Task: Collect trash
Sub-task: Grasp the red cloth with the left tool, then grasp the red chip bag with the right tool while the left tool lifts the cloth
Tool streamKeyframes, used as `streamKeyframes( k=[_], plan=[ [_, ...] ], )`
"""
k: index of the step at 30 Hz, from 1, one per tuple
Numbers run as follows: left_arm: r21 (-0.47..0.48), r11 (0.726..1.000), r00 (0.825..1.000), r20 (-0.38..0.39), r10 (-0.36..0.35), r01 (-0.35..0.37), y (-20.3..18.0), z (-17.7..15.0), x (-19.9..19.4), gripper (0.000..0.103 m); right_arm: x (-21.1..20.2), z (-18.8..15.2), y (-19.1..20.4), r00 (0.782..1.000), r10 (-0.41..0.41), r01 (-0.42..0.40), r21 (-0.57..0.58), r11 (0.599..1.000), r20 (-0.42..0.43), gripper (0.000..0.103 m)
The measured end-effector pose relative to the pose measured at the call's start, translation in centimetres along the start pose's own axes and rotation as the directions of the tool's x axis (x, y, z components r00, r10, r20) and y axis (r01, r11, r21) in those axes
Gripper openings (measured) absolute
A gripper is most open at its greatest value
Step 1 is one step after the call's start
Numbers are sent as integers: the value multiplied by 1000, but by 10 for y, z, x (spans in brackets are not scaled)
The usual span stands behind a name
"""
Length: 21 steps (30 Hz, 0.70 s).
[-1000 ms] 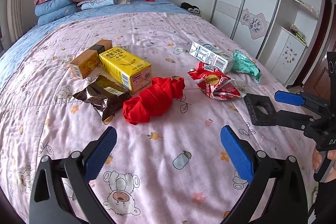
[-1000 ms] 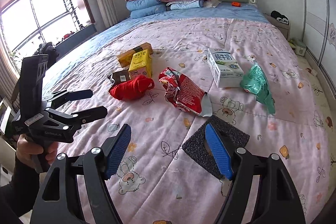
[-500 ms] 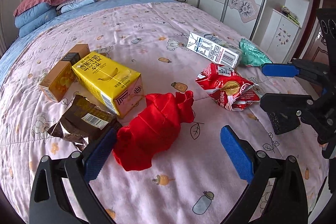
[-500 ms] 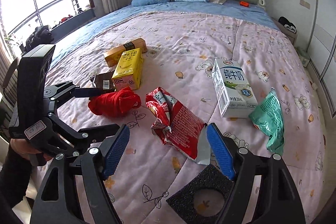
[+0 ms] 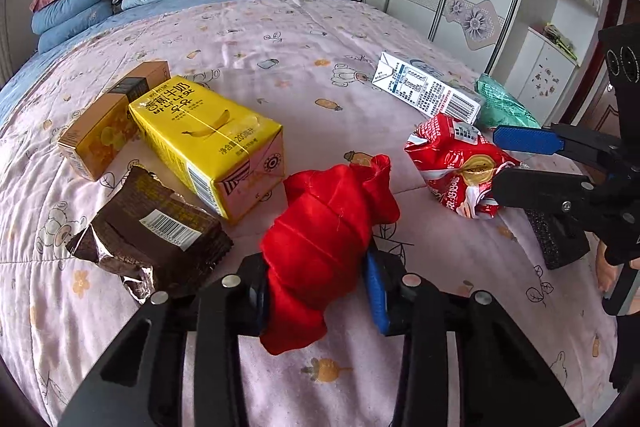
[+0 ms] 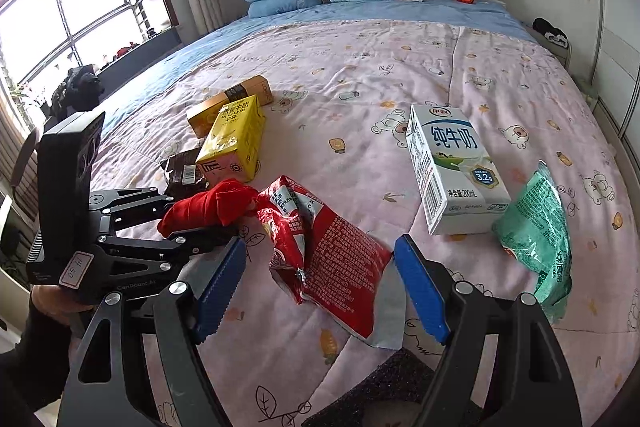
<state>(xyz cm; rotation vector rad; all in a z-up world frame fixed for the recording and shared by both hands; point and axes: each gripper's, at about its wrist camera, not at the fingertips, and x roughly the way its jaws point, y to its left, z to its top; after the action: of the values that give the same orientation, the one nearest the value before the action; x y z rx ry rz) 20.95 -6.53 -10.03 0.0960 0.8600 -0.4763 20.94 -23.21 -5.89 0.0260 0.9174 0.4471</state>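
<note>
Left wrist view
Left gripper (image 5: 316, 291): pressed together on the red bag (image 5: 326, 239), a rolled bundle of red cloth or plastic; the blue pads sit against its lower part.
Red bag's long axis: runs away from the gripper and a little to the right, with the loose twisted end farthest off.
Neighbours: the brown wrapper (image 5: 154, 233) lies just to the left, the yellow carton (image 5: 212, 143) just beyond it, and the orange box (image 5: 106, 121) lies alongside the carton, whether touching I cannot tell.
Right gripper (image 5: 508, 165): comes in from the right, fingers spread, one above and one below the near edge of the red snack packet (image 5: 456, 161).
Farther right: a white milk carton (image 5: 426, 89) and a green packet (image 5: 502, 105) on the pink quilt (image 5: 288, 39).

Right wrist view
Right gripper (image 6: 320, 283): fingers wide apart, holding nothing; the red snack packet (image 6: 332, 247) lies directly ahead and partly between the pads.
Packet's long axis: slants from far left to near right, crossing the gap at an angle.
Nearer hand: my judgement is that the right one takes this packet, since the left gripper (image 6: 192, 223) is busy with the red bag (image 6: 208, 207).
Key relation: the packet needs to sit deeper between the pads before closing.
Also in view: milk carton (image 6: 454, 167), green packet (image 6: 536, 227), yellow carton (image 6: 234, 143).
Black foam pad (image 6: 380, 395): lies under the right gripper, at the bottom edge.
</note>
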Motion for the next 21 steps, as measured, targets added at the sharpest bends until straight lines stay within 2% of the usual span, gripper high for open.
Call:
streamKeyframes(
  k=[11, 12, 13, 14, 18, 21],
  plan=[
    [20, 1000, 1000, 16, -24, 24, -4, -1, -6, 37, 29, 5, 18, 994, -38, 27, -112, 993, -101, 77],
    [20, 1000, 1000, 16, -23, 23, -4, -2, -6, 37, 32, 4, 18, 993, -40, 28, -111, 993, -108, 72],
    [18, 1000, 1000, 15, -23, 22, -3, -2, -6, 37, 33, 3, 17, 993, -45, 32, -112, 993, -108, 61],
    [18, 1000, 1000, 16, -22, 21, -3, -2, -7, 37, 34, 2, 17, 992, -57, 44, -116, 992, -110, 54],
    [13, 1000, 999, 28, -22, 22, -4, -4, -11, 37, 25, 0, 16, 997, -25, 18, -93, 996, -72, 44],
    [-1, 1000, 999, 44, -22, 22, -4, -7, -19, 36, 8, -4, 20, 1000, 1, -2, -75, 997, -17, 41]
  ],
)
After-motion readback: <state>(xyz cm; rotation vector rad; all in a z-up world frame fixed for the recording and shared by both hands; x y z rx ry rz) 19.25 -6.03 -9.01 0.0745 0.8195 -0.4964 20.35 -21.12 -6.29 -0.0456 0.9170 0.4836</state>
